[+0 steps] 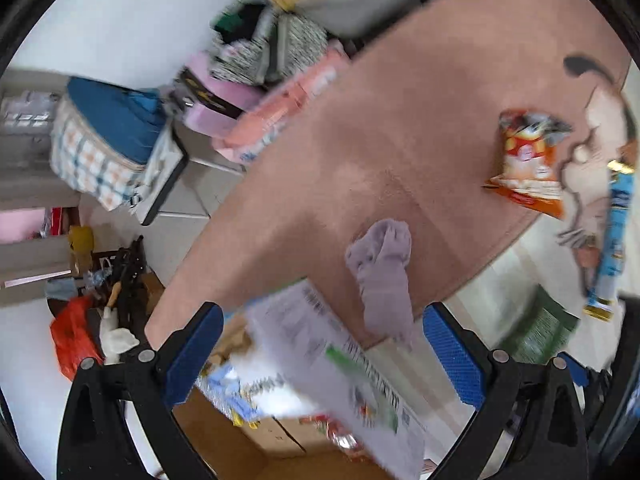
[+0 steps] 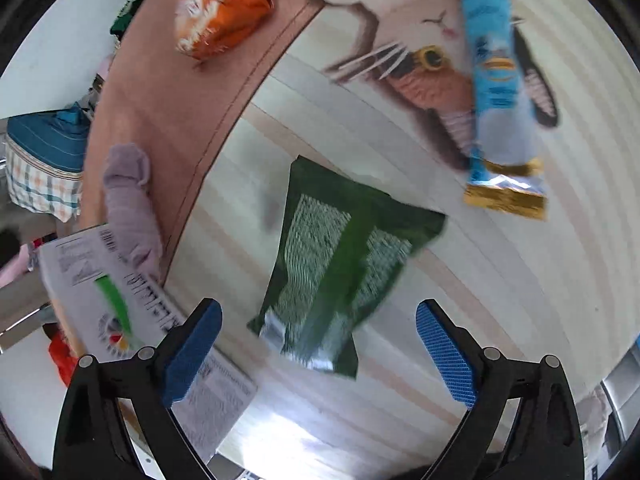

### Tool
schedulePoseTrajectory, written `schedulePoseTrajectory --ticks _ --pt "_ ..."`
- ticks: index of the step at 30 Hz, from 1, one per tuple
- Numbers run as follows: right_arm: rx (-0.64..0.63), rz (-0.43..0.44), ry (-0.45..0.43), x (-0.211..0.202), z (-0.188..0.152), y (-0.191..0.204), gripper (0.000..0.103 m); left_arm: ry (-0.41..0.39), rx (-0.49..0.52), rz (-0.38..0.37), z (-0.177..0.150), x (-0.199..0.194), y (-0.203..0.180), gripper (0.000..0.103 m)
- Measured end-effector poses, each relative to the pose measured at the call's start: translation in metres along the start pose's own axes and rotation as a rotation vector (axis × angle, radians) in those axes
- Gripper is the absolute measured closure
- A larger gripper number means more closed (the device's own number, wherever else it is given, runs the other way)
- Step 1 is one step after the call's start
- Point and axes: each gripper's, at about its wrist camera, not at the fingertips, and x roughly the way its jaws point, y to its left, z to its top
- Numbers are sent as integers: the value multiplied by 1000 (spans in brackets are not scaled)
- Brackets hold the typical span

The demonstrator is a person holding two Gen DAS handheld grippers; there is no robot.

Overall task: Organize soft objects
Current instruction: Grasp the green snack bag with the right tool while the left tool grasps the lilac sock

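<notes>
Now the right gripper point(image 2: 318, 354), fingers apart and empty, is hovering over the green snack bag point(image 2: 340, 256) on the striped mat point(image 2: 500, 280); it should be descending straight, pinching the near edge gently.

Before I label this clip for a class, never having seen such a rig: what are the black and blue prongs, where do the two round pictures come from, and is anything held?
The prongs are fingers of two hand-held grippers; a person carries one in each hand. Each round picture comes from a fisheye camera on a gripper. The left gripper looks down at a purple sock on a pink rug, an orange snack bag and a cardboard box. The right gripper looks at a green packet and a blue packet. Both are open, holding nothing.
</notes>
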Motion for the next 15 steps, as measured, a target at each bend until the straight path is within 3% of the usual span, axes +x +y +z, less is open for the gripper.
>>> schedulePoseTrajectory --ticks 6,10,12,13,14,15 --pt "-73 -99 28 21 0 9 49 159 24 -50 26 65 -16 1" --pt "-165 -150 13 19 1 13 58 217 40 -76 25 91 -29 3" --pt "-197 -191 -7 16 2 13 59 229 31 -87 22 98 -31 20" --pt "-217 -215 -11 16 2 14 59 235 21 -90 21 101 -31 36" --pt "-220 -220 -2 17 3 14 59 246 10 -100 19 103 -31 47" --pt "-213 -217 5 18 4 13 57 235 -9 -116 17 101 -28 49"
